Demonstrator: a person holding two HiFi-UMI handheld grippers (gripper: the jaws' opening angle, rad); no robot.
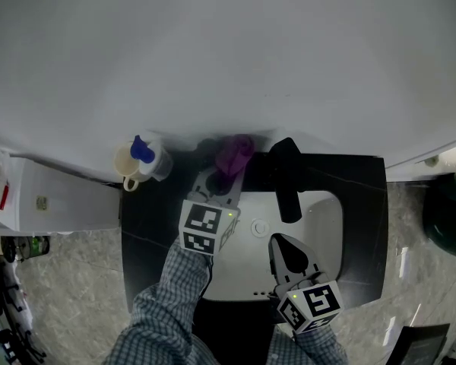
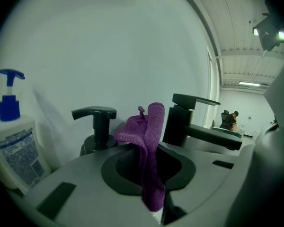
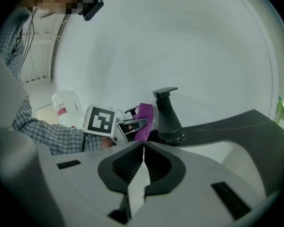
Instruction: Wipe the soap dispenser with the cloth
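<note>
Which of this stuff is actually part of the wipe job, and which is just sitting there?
In the job: purple cloth, clamped in the left gripper; black soap dispenser beside it.

Lying about: faucet, sink, blue-pump bottle, cup; right gripper, shut on nothing.

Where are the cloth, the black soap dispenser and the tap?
cloth (image 2: 151, 141), left gripper view, middle of the hanging purple fold.
black soap dispenser (image 2: 101, 126), left gripper view, on the pump stem.
tap (image 2: 179, 124), left gripper view, on the upright body.
</note>
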